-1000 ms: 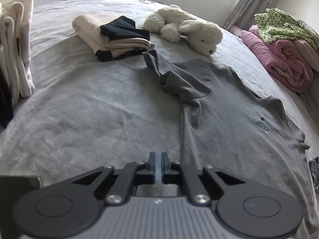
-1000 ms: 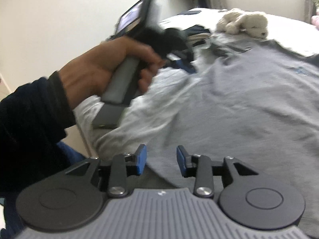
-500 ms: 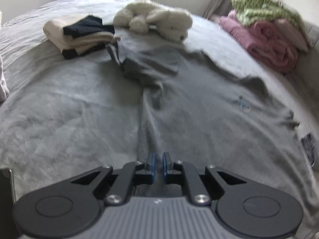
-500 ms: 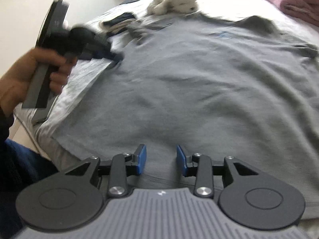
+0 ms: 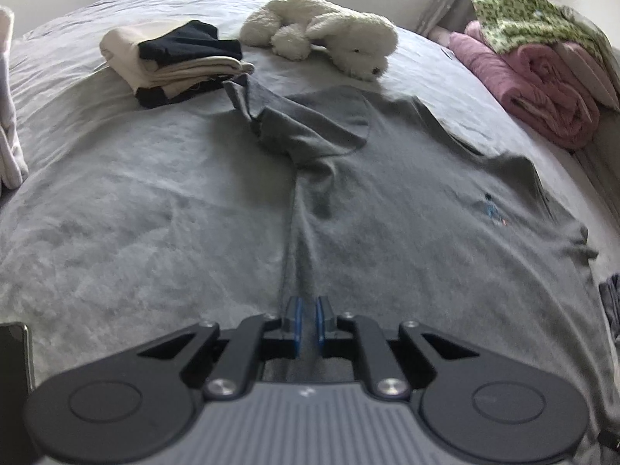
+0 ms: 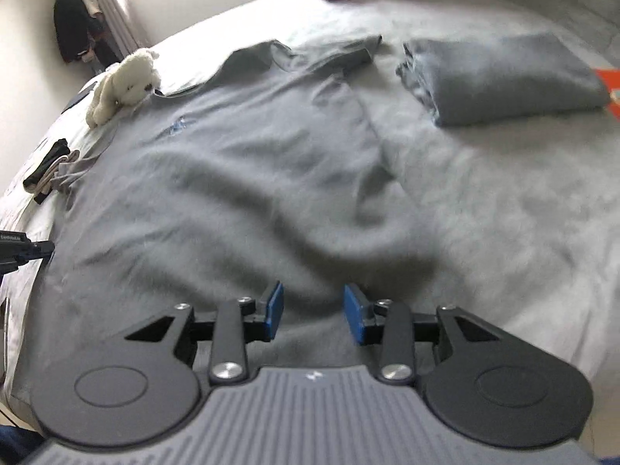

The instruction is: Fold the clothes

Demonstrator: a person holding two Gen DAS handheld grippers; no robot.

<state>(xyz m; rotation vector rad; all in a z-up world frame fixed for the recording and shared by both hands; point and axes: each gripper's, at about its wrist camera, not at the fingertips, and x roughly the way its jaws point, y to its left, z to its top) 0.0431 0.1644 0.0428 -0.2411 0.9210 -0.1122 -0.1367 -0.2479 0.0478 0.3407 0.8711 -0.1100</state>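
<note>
In the left wrist view the grey T-shirt [image 5: 407,209] lies spread flat on the bed [image 5: 116,201], front up, a small blue logo showing on the chest. The left gripper [image 5: 306,321] sits at the shirt's near hem corner with its jaws almost together, and a ridge of grey cloth runs straight into the narrow gap — it looks pinched on the hem. The far sleeve is bunched and partly turned over itself. Beyond the shirt's far edge sit a finished folded pile [image 5: 174,62] of cream and dark garments and a white plush dog [image 5: 321,31]; past the shirt's collar side a heap of pink bedding [image 5: 534,85] waits. In the right wrist view the same shirt [image 6: 240,162] fills the middle of the frame, rumpled toward its near hem. The right gripper [image 6: 313,314] hovers over that hem with its jaws apart and nothing between the pads. Just beside the shirt's right sleeve rests a folded grey garment [image 6: 500,77], already done. So several pieces appear folded, while this shirt is only laid out — no fold is made in it yet, and the right hem corner still needs taking.
</note>
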